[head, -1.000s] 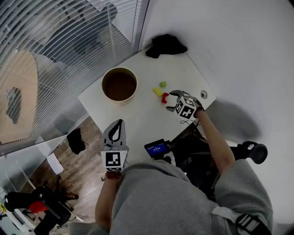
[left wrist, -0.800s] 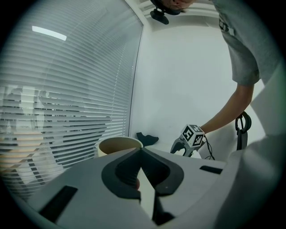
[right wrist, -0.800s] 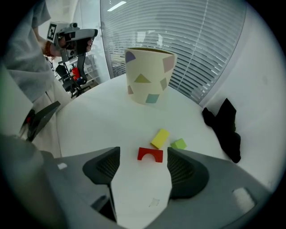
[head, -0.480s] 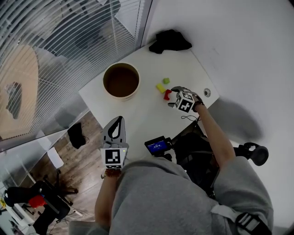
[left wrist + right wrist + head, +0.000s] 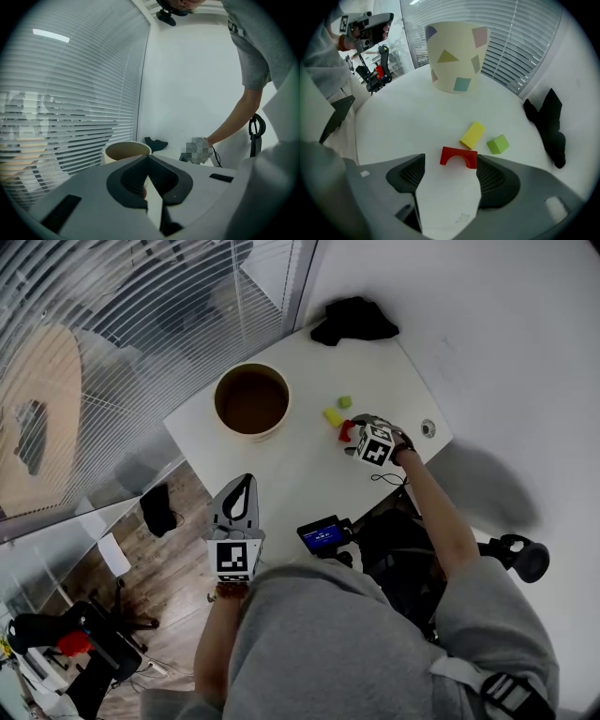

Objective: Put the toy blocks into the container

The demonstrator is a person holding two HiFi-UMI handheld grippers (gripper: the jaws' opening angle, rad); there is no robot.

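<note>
A red arch block [image 5: 459, 157] lies on the white table [image 5: 403, 117] right at the tips of my right gripper [image 5: 450, 168], whose jaws stand wide apart around its near side without pressing on it. Just beyond lie a yellow block [image 5: 472, 135] and a green cube [image 5: 498, 144]. The cream container [image 5: 456, 56] with coloured shapes stands farther off, upright and open. In the head view the right gripper [image 5: 353, 435] is over the red block [image 5: 343, 429], with the container [image 5: 251, 401] to their left. My left gripper [image 5: 240, 495] hangs off the table's near-left edge, shut and empty.
A black cloth [image 5: 354, 322] lies at the table's far corner. A small round fitting [image 5: 428, 428] sits by the right edge. A dark device with a blue screen [image 5: 323, 535] is by the near edge. Window blinds [image 5: 141, 324] run along the left.
My right gripper has slid a little toward the red arch block, which now sits between its jaw tips. The left gripper has stayed put.
</note>
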